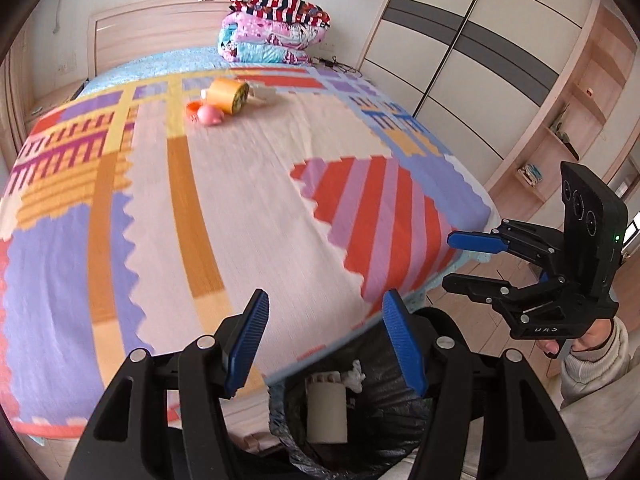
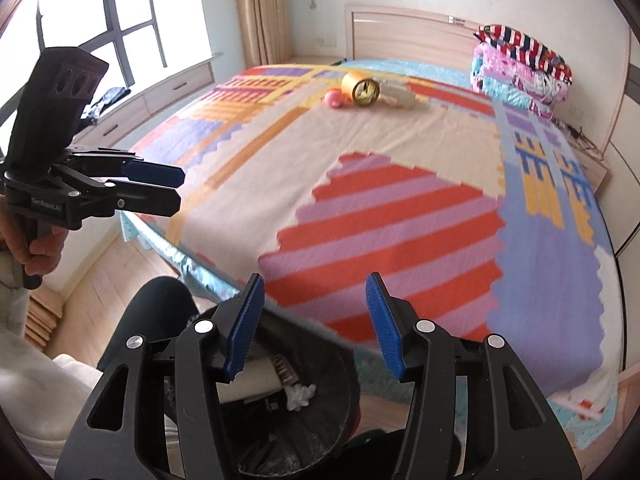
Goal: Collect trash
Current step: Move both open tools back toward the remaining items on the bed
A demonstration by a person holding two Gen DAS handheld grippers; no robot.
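Both grippers, the left gripper (image 1: 325, 340) and the right gripper (image 2: 313, 326), hung with fingers spread and nothing between them above the black-lined trash bin (image 1: 394, 424) at the bed's near edge. Inside it lay a white paper roll (image 1: 326, 414) and crumpled tissue (image 2: 301, 396). Far across the patterned bedspread (image 1: 240, 200) sat a yellow can (image 1: 229, 94), a pink ball (image 1: 210, 115) and a beige box (image 1: 264, 94).

A bin (image 1: 360, 432) stands before the bed (image 1: 248, 208), a roll (image 1: 326, 412) in it.

The bin (image 1: 360, 432) is cut off below and partly hidden by gripper frames; the far pale item (image 2: 404, 98) stays unidentifiable.
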